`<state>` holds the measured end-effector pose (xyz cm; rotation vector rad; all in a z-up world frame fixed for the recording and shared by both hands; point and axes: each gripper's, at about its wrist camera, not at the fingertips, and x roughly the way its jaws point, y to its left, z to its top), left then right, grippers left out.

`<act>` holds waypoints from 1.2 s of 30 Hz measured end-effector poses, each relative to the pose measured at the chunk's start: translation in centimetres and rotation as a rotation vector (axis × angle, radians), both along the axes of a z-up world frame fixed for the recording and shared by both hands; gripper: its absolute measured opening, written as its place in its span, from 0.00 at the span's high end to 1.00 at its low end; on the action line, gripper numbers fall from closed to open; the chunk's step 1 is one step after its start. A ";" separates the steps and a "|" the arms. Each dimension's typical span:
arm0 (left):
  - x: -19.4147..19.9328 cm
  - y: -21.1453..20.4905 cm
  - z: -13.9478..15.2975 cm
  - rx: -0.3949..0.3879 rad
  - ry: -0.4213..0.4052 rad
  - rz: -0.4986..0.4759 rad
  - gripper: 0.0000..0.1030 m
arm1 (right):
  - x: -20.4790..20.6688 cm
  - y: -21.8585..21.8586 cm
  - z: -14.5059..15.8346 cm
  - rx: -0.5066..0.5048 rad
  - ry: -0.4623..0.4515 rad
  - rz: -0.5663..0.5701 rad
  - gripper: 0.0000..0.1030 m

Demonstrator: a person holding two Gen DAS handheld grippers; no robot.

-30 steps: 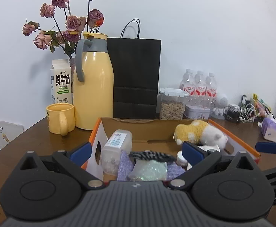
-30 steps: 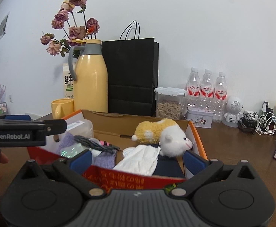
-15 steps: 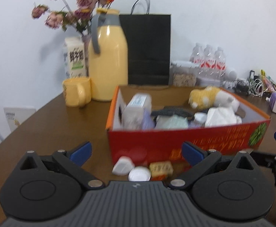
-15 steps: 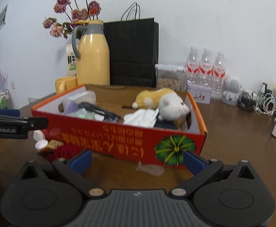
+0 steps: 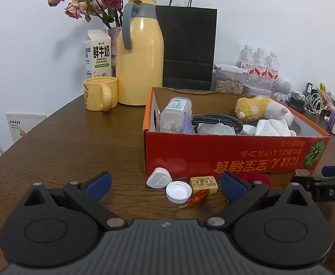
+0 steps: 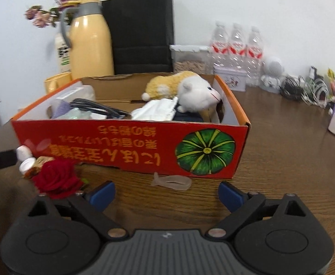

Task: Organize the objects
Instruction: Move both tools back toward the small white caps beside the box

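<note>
I've got both claws low at the table [image 5: 59,142] edge, facing the red box [image 5: 234,151]. Left claw [image 5: 165,183]: fingers spread wide, nothing between them. Right claw [image 6: 166,193]: same, spread wide, empty.

Loose bits sit on the wood just in front of the box's near wall. L to R in the left view: white heart-shaped piece [image 5: 159,178] at 12 o'clock of the left claw, white cap [image 5: 179,191] touching or nearly touching it, small tan packet [image 5: 203,183], orange wrapper [image 5: 197,199], then the red rose [image 6: 57,178], which shows at approx 10 o'clock of the right claw. A clear fish-shaped piece [image 6: 171,181] lies at 12 o'clock of the right claw.

My read: next is picking these strays up and dropping them in the box. I'd take the cap w/ the left claw, coming down straight so I don't nudge the heart piece. The fish piece is flat and probably floppy, so pinch it across the narrow width.

Box already holds a plush toy [image 6: 185,89], tissue [image 5: 273,127], cable [image 5: 215,119], plastic jar [image 5: 175,114]. Behind at 12: mug [image 5: 99,94], yellow jug [image 5: 140,55], black bag [image 5: 188,45], water bottles [image 6: 236,43]. Dark wood top, white wall.
</note>
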<state>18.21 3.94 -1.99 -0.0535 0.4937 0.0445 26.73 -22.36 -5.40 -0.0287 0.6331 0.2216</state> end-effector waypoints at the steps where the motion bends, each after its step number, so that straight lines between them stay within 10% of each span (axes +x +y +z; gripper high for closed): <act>1: 0.0 0.0 0.0 0.001 0.000 0.000 0.00 | 0.3 -0.1 -0.1 0.008 0.007 -0.018 0.07; 9: 0.1 0.0 -0.1 0.001 0.002 0.007 0.00 | 1.7 -0.5 -0.4 0.030 0.022 -0.082 0.41; 11: 0.2 0.0 -0.1 0.002 0.005 0.010 0.00 | 1.6 -0.4 -0.3 0.034 0.014 -0.066 0.68; 17: 0.4 0.0 -0.3 0.003 0.013 0.019 0.00 | 1.2 -0.1 -0.1 0.041 0.007 -0.025 0.95; 36: 1.0 0.5 -0.6 0.021 0.023 0.113 0.00 | -3.0 0.0 2.5 0.077 -0.217 0.053 0.96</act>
